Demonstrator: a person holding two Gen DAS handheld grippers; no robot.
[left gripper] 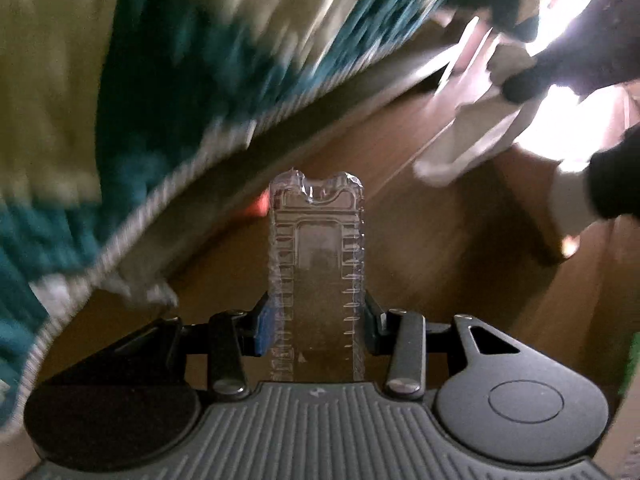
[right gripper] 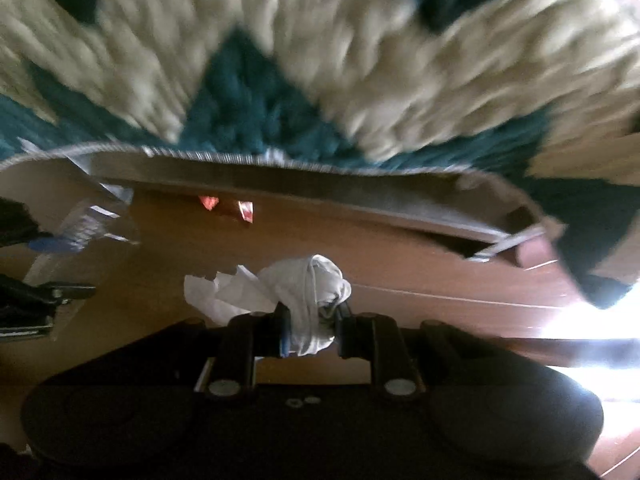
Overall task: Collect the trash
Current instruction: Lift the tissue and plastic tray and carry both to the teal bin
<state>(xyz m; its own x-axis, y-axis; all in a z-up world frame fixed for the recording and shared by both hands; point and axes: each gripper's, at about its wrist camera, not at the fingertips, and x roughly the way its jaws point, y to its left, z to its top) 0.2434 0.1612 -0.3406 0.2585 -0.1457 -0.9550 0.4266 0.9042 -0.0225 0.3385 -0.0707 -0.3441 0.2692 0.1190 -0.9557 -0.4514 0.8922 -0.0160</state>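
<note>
Clear plastic bottle [left gripper: 317,276] sat squeezed in the left gripper [left gripper: 316,328], up off the wooden floor [left gripper: 440,248]. Right gripper [right gripper: 310,326] was clamped on crumpled white paper [right gripper: 296,292], likely so both could go in the trash together.

A clear, colourless plastic bottle [left gripper: 317,276] with moulded ribs is seen at the centre of the left wrist view, against a brown wooden floor [left gripper: 440,264]. A rug [left gripper: 152,80] patterned in teal and cream, edged in grey, fills the upper left. In the right wrist view, crumpled white paper [right gripper: 296,300] is shown at centre, and small red-orange scraps [right gripper: 226,206] are seen above it.
</note>
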